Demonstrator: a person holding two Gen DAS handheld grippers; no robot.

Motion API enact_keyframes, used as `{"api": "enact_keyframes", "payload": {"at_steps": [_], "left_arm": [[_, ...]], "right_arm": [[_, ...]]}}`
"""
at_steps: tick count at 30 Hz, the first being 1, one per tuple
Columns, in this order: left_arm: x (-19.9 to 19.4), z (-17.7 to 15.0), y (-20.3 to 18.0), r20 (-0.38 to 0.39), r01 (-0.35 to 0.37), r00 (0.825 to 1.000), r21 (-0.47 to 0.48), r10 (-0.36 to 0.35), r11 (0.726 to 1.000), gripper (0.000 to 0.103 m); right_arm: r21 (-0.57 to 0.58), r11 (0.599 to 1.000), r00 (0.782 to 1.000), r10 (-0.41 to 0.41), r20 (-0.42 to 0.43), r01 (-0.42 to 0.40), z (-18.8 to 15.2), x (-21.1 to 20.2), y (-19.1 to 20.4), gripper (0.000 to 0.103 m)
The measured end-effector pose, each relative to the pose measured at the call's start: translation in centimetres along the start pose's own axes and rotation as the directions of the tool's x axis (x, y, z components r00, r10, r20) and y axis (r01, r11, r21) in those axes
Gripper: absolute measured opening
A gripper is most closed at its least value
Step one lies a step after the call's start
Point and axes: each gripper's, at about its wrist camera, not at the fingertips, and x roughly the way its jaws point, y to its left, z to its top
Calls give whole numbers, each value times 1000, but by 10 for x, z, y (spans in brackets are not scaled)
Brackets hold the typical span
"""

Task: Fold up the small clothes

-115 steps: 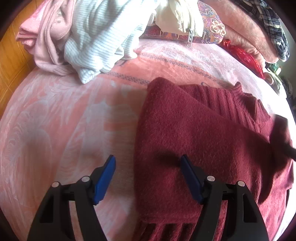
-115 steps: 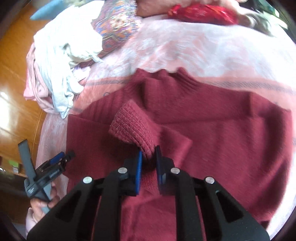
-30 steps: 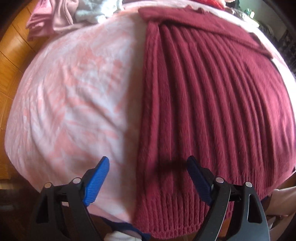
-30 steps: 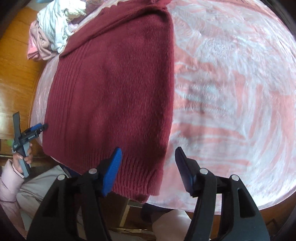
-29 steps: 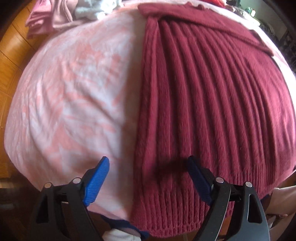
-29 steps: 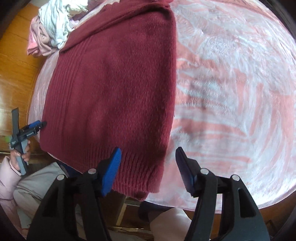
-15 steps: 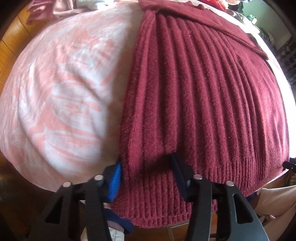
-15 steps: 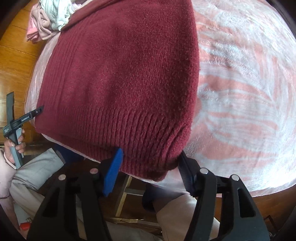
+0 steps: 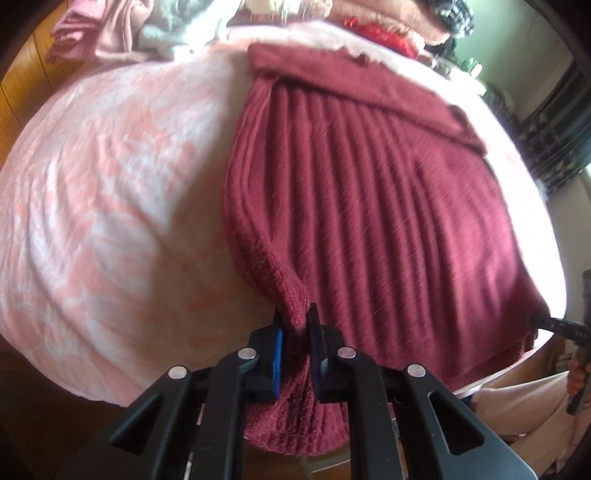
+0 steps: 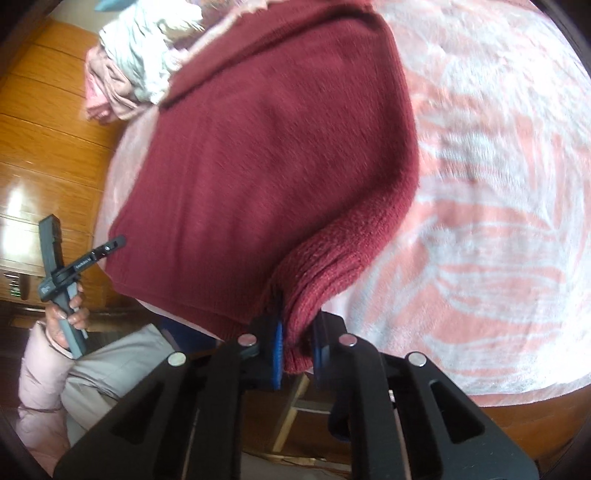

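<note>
A dark red knitted sweater [image 9: 369, 192] lies flat on a pink and white blanket [image 9: 110, 177], sleeves folded in across the top. My left gripper [image 9: 294, 328] is shut on the ribbed hem at the sweater's left bottom corner, which is bunched and lifted slightly. In the right wrist view the same sweater [image 10: 266, 147] shows, and my right gripper [image 10: 297, 332] is shut on the hem at its right bottom corner, pulled up off the blanket [image 10: 498, 184]. The left gripper [image 10: 110, 245] also appears there at the sweater's far corner.
A pile of pink and pale clothes [image 9: 122, 29] lies at the far left of the bed, also in the right wrist view [image 10: 136, 62]. Red and plaid fabrics [image 9: 388, 33] lie at the far end. A wooden panel [image 10: 48, 129] runs beside the bed.
Both grippers have closed on the sweater's bottom hem corners, which were between open jaws half a second ago. The corners are now bunched and lifted a little off the blanket.
</note>
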Motion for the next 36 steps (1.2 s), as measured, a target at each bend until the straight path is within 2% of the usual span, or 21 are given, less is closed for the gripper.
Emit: {"api": "enact_keyframes", "payload": {"at_steps": [5,8,13,16,20,25,26,28,30,31,32,33,34,35,36], "left_arm": [[-22,26,9,70,79,995,-44,-76,996,12],[-25,45,12,106,98,990,-83,-89,992,12],[-26,95,15,172,102,982,-124,-80,987,12],[-13,130,12,190,87,980,-129,-61,988,12],[16,162,11,171,38,985,-136,-15,990,12],[65,192,25,129,2,991,-202,25,979,13],[80,197,30,110,3,994,-227,22,974,13],[96,201,37,74,-15,997,-245,34,969,19],[102,206,48,52,15,999,-275,-1,961,23],[99,208,55,56,47,998,-299,-32,953,30],[92,212,65,75,110,993,-336,-90,935,36],[82,215,74,110,135,989,-352,-102,926,51],[72,218,79,143,118,987,-349,-71,930,61],[58,220,85,188,73,982,-337,-9,939,64],[50,221,89,207,45,978,-324,24,945,66]], "right_arm": [[41,993,991,103,89,-107,26,-30,3,10],[46,992,985,108,132,-115,55,-45,4,10],[60,995,984,65,164,-76,114,-54,7,9],[76,996,983,24,180,-38,148,-48,6,9],[127,992,981,-30,191,6,194,-28,-9,8],[167,982,980,-115,162,87,233,10,-33,3],[166,980,980,-132,147,107,240,17,-40,7],[184,972,974,-176,140,149,246,25,-50,18],[185,968,967,-197,162,166,248,21,-59,21],[179,968,962,-208,175,177,248,17,-62,21],[176,968,960,-211,185,179,248,13,-64,21],[175,969,958,-209,197,176,247,9,-67,21],[171,971,958,-203,205,169,246,5,-68,21],[168,971,957,-202,206,168,245,1,-70,25],[169,971,955,-203,215,168,244,-3,-72,35]]}}
